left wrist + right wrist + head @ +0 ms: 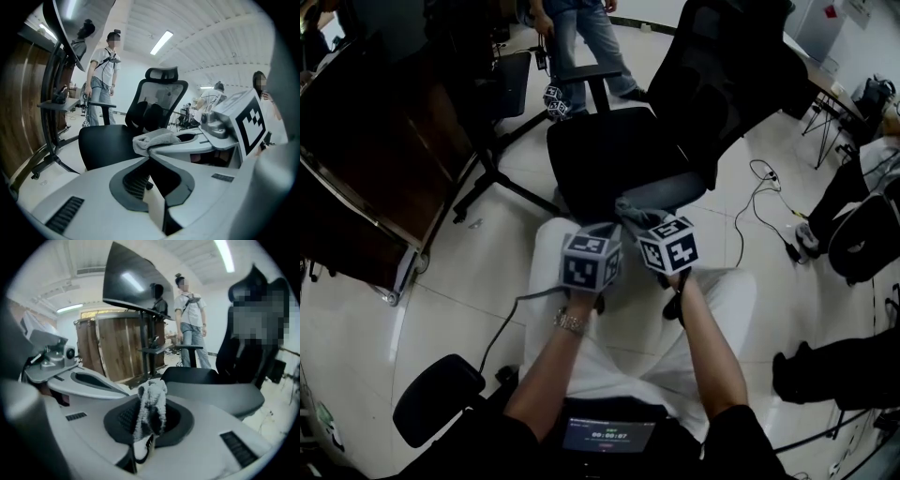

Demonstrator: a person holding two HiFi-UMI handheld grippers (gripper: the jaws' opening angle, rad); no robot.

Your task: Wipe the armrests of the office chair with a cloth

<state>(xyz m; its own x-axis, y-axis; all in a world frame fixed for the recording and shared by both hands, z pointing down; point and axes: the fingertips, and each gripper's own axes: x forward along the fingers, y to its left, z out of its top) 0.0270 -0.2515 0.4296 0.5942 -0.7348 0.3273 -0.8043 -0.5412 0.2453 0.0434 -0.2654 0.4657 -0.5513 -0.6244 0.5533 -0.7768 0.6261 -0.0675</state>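
Note:
The black office chair (614, 155) stands just ahead of my knees. Its near grey armrest (675, 187) runs across in front of both grippers, and the far armrest (591, 73) is beyond the seat. My right gripper (639, 223) is shut on a crumpled grey cloth (630, 212), held right by the near armrest. In the right gripper view the cloth (151, 406) stands up between the jaws, with the armrest (215, 397) just beyond. My left gripper (592, 234) sits close beside the right one, shut with nothing in it. It looks at the cloth (154, 138) and the chair back (157, 105).
A wooden desk (375, 150) with a metal leg fills the left side. A person (581, 33) stands behind the chair. A cable (759, 220) lies on the floor at right, near seated people (853, 216). Another chair's seat (436, 398) is at the lower left.

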